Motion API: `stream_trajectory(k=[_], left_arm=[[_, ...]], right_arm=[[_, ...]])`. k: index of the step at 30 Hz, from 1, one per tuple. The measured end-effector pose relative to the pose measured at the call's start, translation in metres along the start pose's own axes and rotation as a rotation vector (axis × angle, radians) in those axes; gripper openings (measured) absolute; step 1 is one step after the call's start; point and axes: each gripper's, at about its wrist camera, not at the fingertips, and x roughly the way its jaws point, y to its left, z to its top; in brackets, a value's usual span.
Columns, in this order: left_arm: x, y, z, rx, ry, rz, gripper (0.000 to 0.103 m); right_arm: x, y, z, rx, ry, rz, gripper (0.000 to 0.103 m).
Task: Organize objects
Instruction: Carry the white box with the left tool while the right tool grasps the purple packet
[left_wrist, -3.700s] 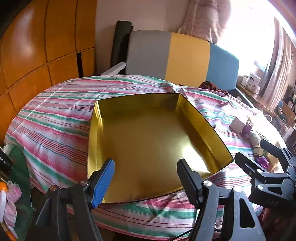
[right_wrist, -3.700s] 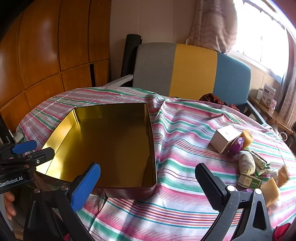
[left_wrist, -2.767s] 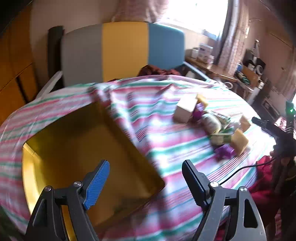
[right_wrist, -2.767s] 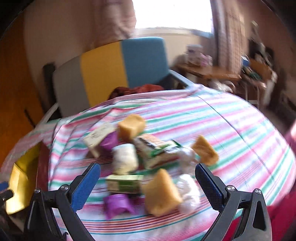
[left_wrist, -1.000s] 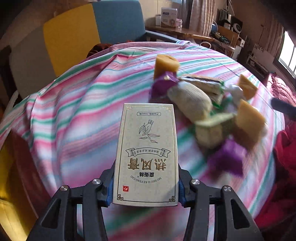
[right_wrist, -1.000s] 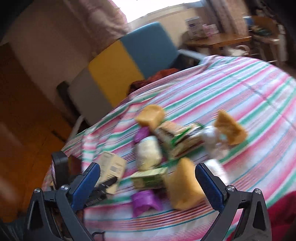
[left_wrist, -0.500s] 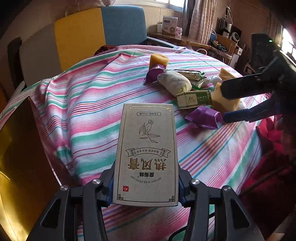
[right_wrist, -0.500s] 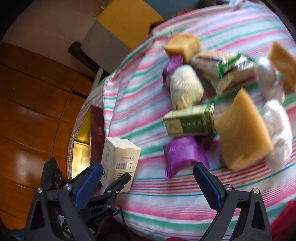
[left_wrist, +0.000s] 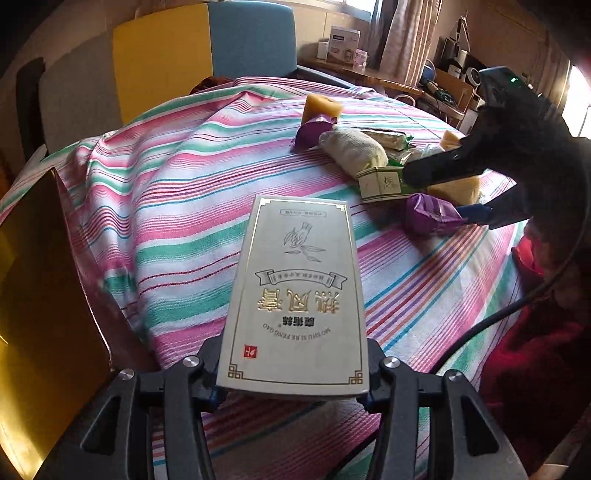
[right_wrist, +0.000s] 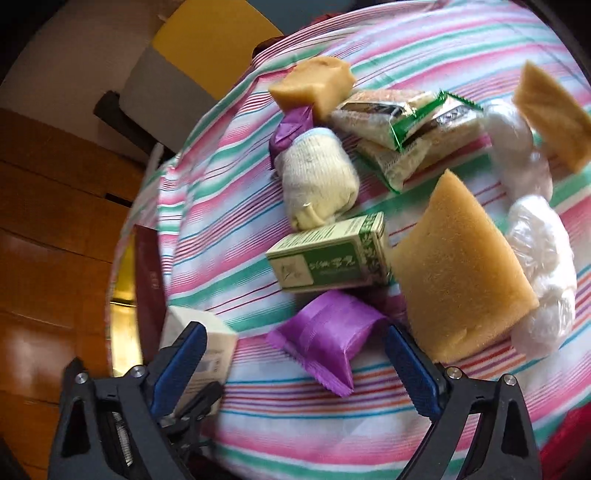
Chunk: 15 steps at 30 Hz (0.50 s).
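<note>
The left tool (left_wrist: 293, 384) clamps the pale carton (left_wrist: 295, 295) by its long sides, above the table's near edge. The right tool (right_wrist: 291, 356), spread wide, straddles the purple packet (right_wrist: 327, 341) near the table's right edge. That packet looks light, soft and crinkly, probably best pinched across its plump middle, not its slippery crimped ends.

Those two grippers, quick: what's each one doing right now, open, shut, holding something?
Left gripper: shut on the white box.
Right gripper: open, holding nothing, its fingers either side of the purple packet.

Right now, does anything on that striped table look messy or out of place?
Yes: the snacks and sponges sit in a jumbled heap, a green box among them, and the tablecloth is rumpled. Nothing looks spilled.
</note>
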Motion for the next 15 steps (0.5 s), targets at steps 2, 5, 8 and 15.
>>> stream_trajectory(k=[2, 5, 8, 15], left_arm=[[-0.002, 0.000, 0.001, -0.012, 0.008, -0.021, 0.052], [-0.004, -0.003, 0.003, -0.005, 0.006, -0.035, 0.052], [-0.007, -0.007, 0.003, 0.014, 0.005, -0.035, 0.053], [-0.015, -0.014, 0.007, 0.054, -0.006, -0.052, 0.077]], right_arm=[[0.003, -0.002, 0.002, 0.005, -0.001, -0.031, 0.098], [0.007, -0.001, 0.003, -0.008, 0.000, -0.086, 0.093], [0.004, 0.001, 0.001, -0.050, -0.002, -0.149, 0.075], [0.008, 0.011, -0.005, -0.175, 0.008, -0.267, 0.066]])
